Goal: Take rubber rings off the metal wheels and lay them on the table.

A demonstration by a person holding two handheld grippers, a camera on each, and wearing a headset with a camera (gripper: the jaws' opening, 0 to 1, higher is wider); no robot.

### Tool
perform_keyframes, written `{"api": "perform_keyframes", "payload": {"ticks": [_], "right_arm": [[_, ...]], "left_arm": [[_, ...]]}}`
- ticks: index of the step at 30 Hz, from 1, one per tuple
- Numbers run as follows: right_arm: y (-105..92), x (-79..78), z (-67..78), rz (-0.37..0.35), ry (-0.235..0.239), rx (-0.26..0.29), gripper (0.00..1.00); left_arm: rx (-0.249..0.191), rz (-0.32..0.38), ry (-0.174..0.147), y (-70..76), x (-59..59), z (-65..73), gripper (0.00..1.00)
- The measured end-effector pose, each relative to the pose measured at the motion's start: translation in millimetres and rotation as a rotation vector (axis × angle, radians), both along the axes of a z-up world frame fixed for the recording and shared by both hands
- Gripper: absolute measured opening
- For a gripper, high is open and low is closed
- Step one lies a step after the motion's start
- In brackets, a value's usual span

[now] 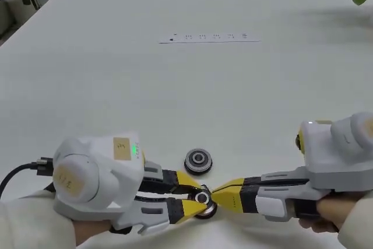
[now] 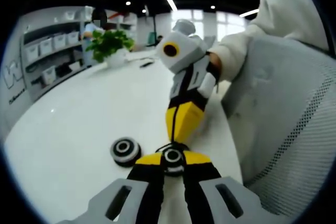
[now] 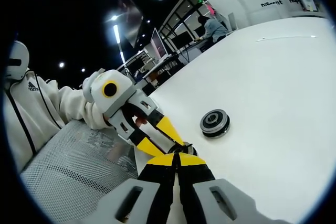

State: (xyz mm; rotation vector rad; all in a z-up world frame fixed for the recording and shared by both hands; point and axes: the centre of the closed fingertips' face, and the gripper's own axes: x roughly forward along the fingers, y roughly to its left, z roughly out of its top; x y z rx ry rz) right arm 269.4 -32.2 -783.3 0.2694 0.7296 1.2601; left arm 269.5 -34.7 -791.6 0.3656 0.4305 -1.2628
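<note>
Our left gripper holds a metal wheel tight between its yellow jaws. Our right gripper points at it from the other side, tip to tip. Its jaws are squeezed almost together, right at the edge of the wheel. We cannot tell if the rubber ring is caught between them. The white table lies under both grippers. A second wheel with a dark rim lies flat on it, just past both gripper tips.
</note>
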Motion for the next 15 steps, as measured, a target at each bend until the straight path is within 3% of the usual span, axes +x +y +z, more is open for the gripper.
{"api": "perform_keyframes", "payload": {"ticks": [4, 8, 15], "right_arm": [[2.9, -1.7, 6.1, 0.009, 0.005, 0.033, 0.00], [1.2, 1.9, 6.4, -0.004, 0.005, 0.029, 0.00], [-1.1, 2.3, -1.7, -0.006, 0.004, -0.022, 0.00]], "left_arm": [[0.001, 0.001, -0.001, -0.1, -0.1, 0.0, 0.14], [0.002, 0.000, -0.003, 0.0, -0.1, 0.0, 0.14], [0.006, -0.001, -0.007, 0.3, -0.1, -0.2, 0.14]]}}
